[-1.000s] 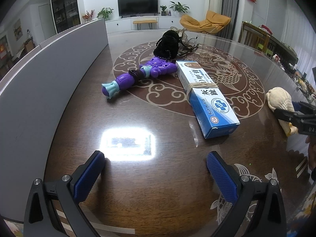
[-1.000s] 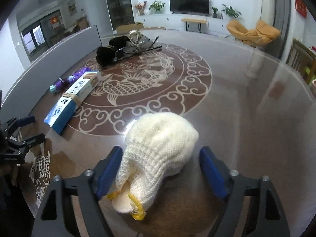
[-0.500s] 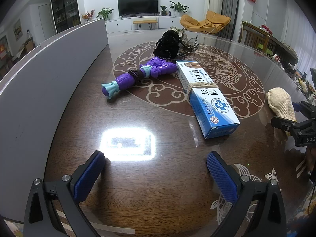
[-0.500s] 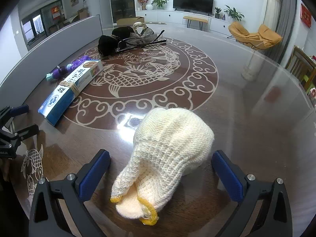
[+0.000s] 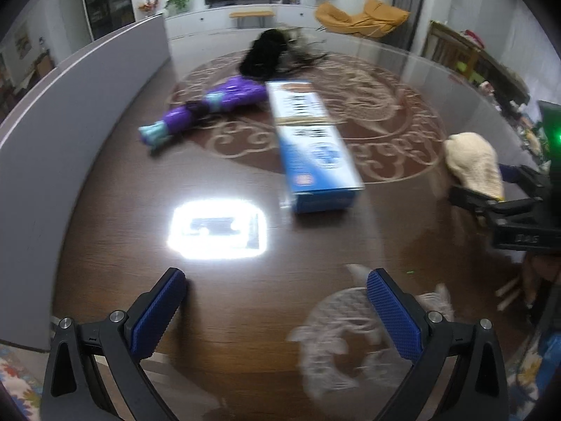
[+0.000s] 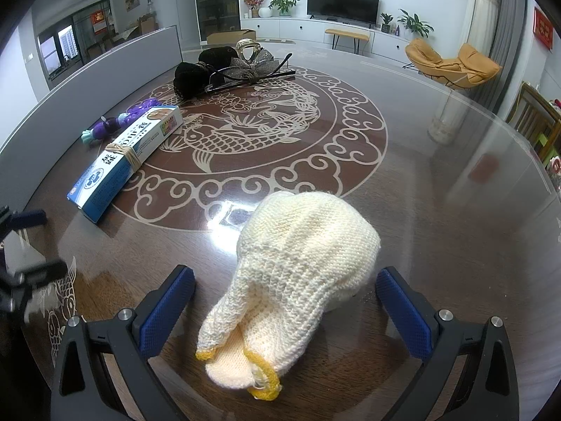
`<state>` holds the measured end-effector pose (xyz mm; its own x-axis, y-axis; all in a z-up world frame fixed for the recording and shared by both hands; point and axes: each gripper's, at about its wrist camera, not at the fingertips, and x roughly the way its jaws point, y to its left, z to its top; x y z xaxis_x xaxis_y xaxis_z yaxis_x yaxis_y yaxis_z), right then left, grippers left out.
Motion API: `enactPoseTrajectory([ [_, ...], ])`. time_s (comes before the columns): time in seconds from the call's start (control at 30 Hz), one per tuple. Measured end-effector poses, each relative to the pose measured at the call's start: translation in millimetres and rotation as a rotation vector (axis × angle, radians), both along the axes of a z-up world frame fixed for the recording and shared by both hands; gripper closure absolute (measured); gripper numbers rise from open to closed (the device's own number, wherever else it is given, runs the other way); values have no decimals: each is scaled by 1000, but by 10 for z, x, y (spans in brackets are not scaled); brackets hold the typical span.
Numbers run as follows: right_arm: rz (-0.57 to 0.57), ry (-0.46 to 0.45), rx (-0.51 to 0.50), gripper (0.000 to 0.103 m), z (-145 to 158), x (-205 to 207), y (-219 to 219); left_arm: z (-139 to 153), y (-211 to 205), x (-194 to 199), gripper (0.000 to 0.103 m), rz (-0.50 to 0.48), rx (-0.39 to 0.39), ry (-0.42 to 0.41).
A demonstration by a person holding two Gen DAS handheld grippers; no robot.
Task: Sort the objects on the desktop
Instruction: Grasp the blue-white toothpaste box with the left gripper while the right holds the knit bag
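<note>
Dark polished wood forms the desk (image 6: 438, 210), inlaid with a pale fish-and-cloud medallion and reflecting a bright ceiling light. A grey partition panel (image 5: 70, 112) runs along its left edge. Near the far side lies a cluster of a black pouch (image 6: 191, 77), a bow-shaped hair clip (image 6: 252, 59) and a pair of glasses (image 6: 252, 75), touching one another. Closer, a purple toy (image 5: 207, 108) lies beside the far end of a blue-and-white box (image 5: 312, 144) bound with a rubber band (image 6: 128, 154); whether toy and box touch cannot be told. The left wrist view is motion-blurred.

Left claw (image 5: 275, 310): jaws spread wide, blue ribbed pads (image 5: 156, 312) apart over bare desk, gripping nothing. The box lies ahead of it, well apart, with only the light's reflection between. A fish inlay (image 5: 336, 336) sits under the right pad.

Right claw (image 6: 285, 310): jaws wide open, straddling the cuff end of a cream knitted glove (image 6: 298, 263) with a yellow hem (image 6: 263, 386). The glove rests flat on the desk at the medallion's near rim, its body extending forward beyond the pads. Neither pad (image 6: 403, 315) touches the knit; a clear gap shows on each side. In the left wrist view the same glove (image 5: 473, 161) appears at far right with the right claw's dark frame (image 5: 508, 207) against its near end.
</note>
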<state>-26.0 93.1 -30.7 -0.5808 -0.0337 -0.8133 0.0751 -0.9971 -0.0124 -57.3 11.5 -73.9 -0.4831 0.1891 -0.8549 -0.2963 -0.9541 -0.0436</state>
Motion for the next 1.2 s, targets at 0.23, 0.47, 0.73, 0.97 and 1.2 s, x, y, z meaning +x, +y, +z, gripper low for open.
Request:
enactPoseTrajectory([
  [0.23, 0, 0, 0, 0, 1, -1, 0, 202, 159, -255, 0, 50, 93, 33],
  [0.47, 0, 0, 0, 0, 2, -1, 0, 133, 451, -793, 0, 68, 60, -11],
  [0.73, 0, 0, 0, 0, 4, 0, 0, -23, 571, -935, 0, 46, -50, -8],
  [0.97, 1, -1, -1, 0, 3, 1, 0, -41, 560, -965, 0, 21, -37, 38],
  [1.2, 1, -1, -1, 0, 5, 1, 0, -46, 559, -944, 0, 19, -30, 58],
])
